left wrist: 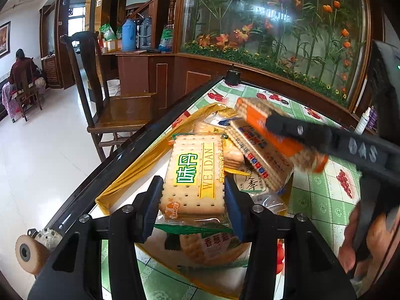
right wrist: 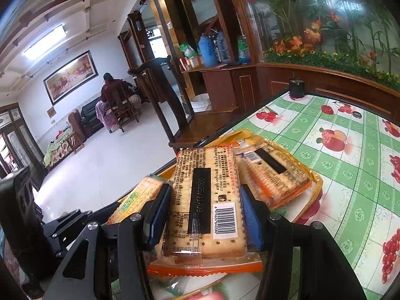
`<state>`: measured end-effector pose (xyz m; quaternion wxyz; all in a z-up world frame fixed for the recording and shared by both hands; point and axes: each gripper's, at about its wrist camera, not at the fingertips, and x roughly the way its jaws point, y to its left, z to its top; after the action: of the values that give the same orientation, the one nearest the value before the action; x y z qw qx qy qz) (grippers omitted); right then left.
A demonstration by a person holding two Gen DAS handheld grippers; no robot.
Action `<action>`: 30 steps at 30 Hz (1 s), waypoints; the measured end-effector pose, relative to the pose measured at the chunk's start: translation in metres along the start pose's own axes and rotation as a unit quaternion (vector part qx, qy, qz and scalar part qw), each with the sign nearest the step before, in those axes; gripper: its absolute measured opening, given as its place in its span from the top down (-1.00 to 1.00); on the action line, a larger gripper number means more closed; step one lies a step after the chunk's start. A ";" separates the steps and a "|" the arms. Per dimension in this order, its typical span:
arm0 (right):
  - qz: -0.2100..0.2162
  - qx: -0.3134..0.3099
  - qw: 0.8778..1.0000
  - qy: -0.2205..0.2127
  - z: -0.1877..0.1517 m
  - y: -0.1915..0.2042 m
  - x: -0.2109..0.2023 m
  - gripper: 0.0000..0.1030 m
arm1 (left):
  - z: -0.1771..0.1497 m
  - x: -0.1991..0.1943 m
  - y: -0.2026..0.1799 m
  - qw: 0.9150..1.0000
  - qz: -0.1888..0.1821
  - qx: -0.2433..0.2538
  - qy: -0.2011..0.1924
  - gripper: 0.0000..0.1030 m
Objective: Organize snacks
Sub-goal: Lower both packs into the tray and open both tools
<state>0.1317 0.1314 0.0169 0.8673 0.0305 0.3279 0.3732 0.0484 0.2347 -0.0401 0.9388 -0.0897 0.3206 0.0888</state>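
My left gripper (left wrist: 192,200) is shut on a green-labelled cracker packet (left wrist: 195,175), its blue pads pressing both long sides. The packet is held over a yellow tray (left wrist: 140,165) with several snack packets in it. My right gripper (right wrist: 205,215) is shut on an orange-edged cracker packet (right wrist: 210,195), barcode side up, also above the tray (right wrist: 316,187). In the left wrist view that orange packet (left wrist: 255,117) hangs to the upper right, one black finger (left wrist: 287,127) across it. A second orange packet (right wrist: 277,175) lies in the tray. The green packet (right wrist: 140,195) shows left of my right gripper.
The table wears a green fruit-print cloth (right wrist: 337,175), and its left edge drops to a white floor. A dark wooden chair (left wrist: 105,100) stands by that edge. A black cup (right wrist: 296,88) sits at the far corner. Behind it is a wooden cabinet with flowers behind glass (left wrist: 275,25). A person (left wrist: 22,75) sits far off.
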 end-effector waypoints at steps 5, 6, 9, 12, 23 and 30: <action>-0.004 0.024 1.000 0.003 0.020 -0.027 0.012 -0.09 | 0.005 0.007 -0.006 1.000 -0.006 0.000 0.001 0.08; -0.002 0.028 1.000 0.007 0.022 -0.032 0.017 -0.09 | 0.006 0.009 -0.007 1.000 -0.007 -0.001 0.001 0.08; 0.000 0.032 0.999 0.014 0.025 -0.038 0.028 -0.08 | 0.009 0.015 -0.011 1.000 -0.005 0.000 0.005 0.08; -0.001 0.029 0.999 0.026 0.022 -0.039 0.040 -0.08 | 0.008 0.017 -0.013 1.000 -0.004 0.000 0.005 0.08; -0.002 0.035 0.999 0.020 0.018 -0.042 0.039 -0.09 | 0.009 0.018 -0.020 1.000 0.008 0.009 0.005 0.08; 0.008 0.052 0.999 0.000 0.021 -0.050 0.023 -0.09 | 0.009 0.016 -0.024 1.000 0.018 0.011 0.003 0.08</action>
<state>0.1876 0.1148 0.0055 0.8614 0.0776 0.3468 0.3628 0.0712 0.2157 -0.0402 0.9371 -0.0741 0.3254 0.1018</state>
